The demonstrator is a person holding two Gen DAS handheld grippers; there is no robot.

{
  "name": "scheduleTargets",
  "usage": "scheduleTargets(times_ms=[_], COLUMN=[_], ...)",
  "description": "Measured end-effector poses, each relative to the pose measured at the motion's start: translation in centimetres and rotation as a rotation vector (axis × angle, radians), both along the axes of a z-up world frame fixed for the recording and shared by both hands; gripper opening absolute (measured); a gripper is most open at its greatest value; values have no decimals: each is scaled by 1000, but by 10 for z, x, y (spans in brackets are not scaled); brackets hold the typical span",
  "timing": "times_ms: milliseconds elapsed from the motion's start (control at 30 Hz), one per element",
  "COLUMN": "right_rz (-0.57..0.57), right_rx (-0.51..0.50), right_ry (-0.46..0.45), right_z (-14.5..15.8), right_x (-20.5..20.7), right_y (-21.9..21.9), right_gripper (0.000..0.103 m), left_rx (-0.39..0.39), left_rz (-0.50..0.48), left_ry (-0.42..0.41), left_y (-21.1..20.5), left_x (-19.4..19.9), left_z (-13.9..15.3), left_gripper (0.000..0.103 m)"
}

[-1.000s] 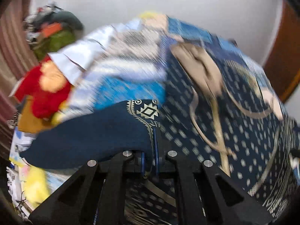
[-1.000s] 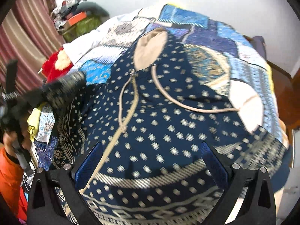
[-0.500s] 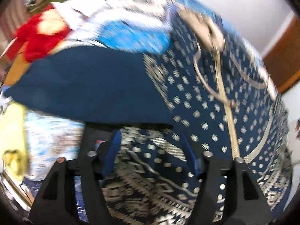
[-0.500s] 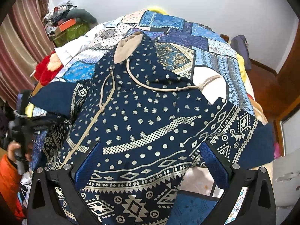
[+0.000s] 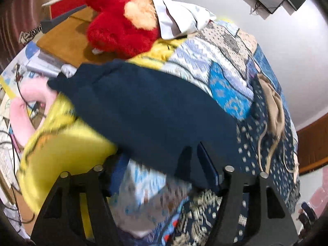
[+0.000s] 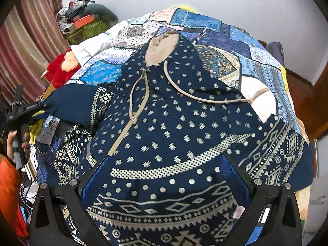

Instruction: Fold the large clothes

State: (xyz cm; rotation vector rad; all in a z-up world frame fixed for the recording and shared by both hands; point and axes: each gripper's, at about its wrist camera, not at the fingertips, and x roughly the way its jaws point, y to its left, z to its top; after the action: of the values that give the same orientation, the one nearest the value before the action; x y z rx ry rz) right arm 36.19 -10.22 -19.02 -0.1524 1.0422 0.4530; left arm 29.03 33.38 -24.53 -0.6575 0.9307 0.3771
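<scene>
A navy hoodie (image 6: 174,123) with white dots, tribal bands, a tan hood and drawstrings lies spread face up on the patchwork bedspread (image 6: 246,47). Its plain navy left sleeve (image 5: 147,110) lies out to the bed's left side. In the left wrist view my left gripper (image 5: 162,170) is open, its fingers apart just under the sleeve's near edge, touching nothing I can see. In the right wrist view it (image 6: 30,110) is at the sleeve's cuff. My right gripper (image 6: 164,176) is open and empty, above the hoodie's lower front.
A red plush toy (image 5: 121,26) and a white cloth (image 5: 180,18) sit at the bed's left edge. Yellow fabric (image 5: 61,139), a pink item (image 5: 22,110) and cables lie beside the bed. A clutter pile (image 6: 82,22) stands by the curtain.
My left gripper opened, let go of the sleeve and drew back left toward the cuff; the sleeve now lies on the bed. My right gripper pulled back a little and stayed open.
</scene>
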Motion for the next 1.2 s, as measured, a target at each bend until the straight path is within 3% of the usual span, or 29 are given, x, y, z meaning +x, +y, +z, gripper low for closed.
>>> scheduleTargets(times_ms=[33,100,167,300,400,567,700,833,967,1067,1200], right_rz=[2,2,-1,-21,-47,-103,-150,-199,-254,-288,-314], right_rx=[-4,-7,-7,-3,4,49,83,91,95,90,73], right_ry=[-1,1,1,-6,-11,-13,-38,-67,-74,-53,-14], right_z=[0,-2,-2,0,2,9,21,32,38,34,24], right_x=[1,2,3,4,6,6,1,-7,-16,-19,-24], right_y=[3,5,5,-2,-13,-38,-66,-100,-136,-160,-179], right_gripper=[103,103,103,103,103,103,103,103,103,103,103], left_rx=[24,102,163,332,457,498,531,531,500,432,467], left_rz=[3,15,11,-29,-104,-265,-453,-649,-838,-931,-991], left_ry=[8,65,98,82,-8,-171,-249,-224,-96,0,59], left_y=[0,1,2,-17,-53,-129,-219,-308,-377,-409,-432], left_x=[7,23,34,48,58,80,99,109,108,97,77], left_z=[0,-1,-1,30,77,141,163,135,70,24,1], left_gripper=[56,25,7,4,4,3,3,3,3,3,12])
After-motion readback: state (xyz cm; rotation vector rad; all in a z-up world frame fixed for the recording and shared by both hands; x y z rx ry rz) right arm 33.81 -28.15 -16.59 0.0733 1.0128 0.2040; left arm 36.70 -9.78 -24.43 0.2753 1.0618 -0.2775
